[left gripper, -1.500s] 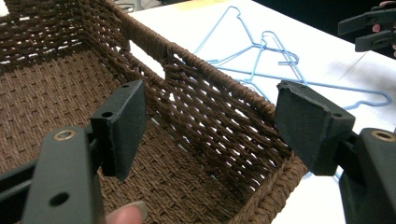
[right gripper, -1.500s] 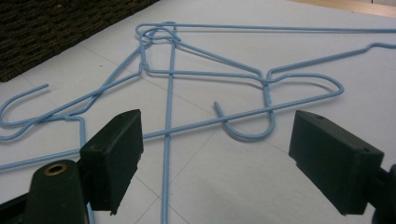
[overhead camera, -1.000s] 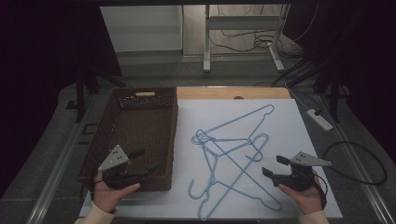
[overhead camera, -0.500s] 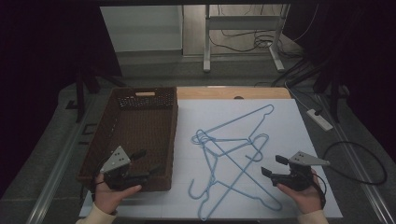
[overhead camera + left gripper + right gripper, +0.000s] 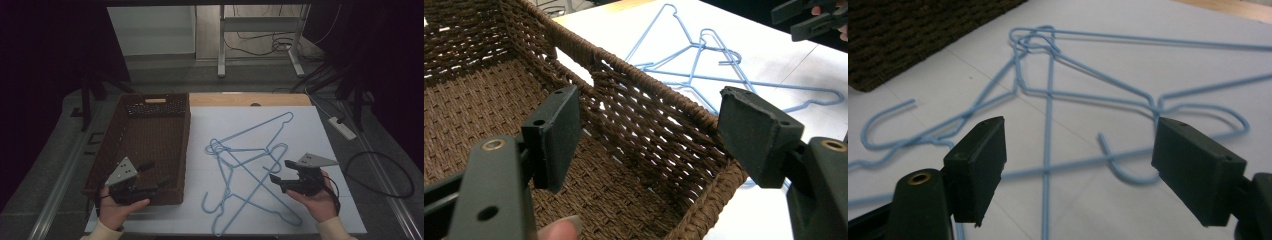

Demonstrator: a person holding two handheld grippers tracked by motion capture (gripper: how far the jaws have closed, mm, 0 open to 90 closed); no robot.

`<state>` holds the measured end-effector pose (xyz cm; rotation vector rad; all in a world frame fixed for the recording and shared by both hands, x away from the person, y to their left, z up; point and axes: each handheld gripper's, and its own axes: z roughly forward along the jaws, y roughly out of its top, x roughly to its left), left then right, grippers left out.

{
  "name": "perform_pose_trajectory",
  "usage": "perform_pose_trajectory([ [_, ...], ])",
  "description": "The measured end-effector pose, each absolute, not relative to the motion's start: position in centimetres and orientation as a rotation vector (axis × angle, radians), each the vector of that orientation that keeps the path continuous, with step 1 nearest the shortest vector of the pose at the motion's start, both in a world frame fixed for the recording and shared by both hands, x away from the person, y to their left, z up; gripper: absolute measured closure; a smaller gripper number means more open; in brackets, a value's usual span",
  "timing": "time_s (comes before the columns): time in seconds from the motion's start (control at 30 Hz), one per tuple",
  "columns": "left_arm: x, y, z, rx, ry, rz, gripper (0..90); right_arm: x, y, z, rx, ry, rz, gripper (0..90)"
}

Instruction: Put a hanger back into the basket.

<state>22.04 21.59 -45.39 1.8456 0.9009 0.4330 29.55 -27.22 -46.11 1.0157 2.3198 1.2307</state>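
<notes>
A brown wicker basket (image 5: 186, 145) stands empty on the left of the white table sheet (image 5: 325, 140). Several light-blue wire hangers (image 5: 250, 165) lie tangled to its right. My left gripper (image 5: 156, 174) hovers open over the basket's near right corner. In the left gripper view its jaws (image 5: 649, 130) frame the basket's wall (image 5: 649, 75), with the hangers (image 5: 704, 60) beyond. My right gripper (image 5: 281, 170) is open at the right side of the pile. In the right gripper view it (image 5: 1078, 165) sits low over the hangers (image 5: 1050, 100), holding nothing, with the basket (image 5: 908, 35) at the top left.
A wooden strip (image 5: 250, 99) borders the table's far edge. A white power strip (image 5: 342, 127) and a looped black cable (image 5: 380, 170) lie on the floor at right. Metal stand legs (image 5: 220, 45) rise beyond the table. The other gripper (image 5: 814, 17) shows far off in the left gripper view.
Both hands have crept slightly inward, the left one to the right and the right one to the left. Nothing was taken hold of; the hangers and basket lie as before.
</notes>
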Motion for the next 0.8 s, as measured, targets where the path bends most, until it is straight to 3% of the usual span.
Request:
perform_pose_trajectory([
  [0.8,22.2,20.8,-45.6,1.876,0.881,0.416,27.0,36.5,-15.7,-45.3,0.875,2.641,0.939,26.7],
])
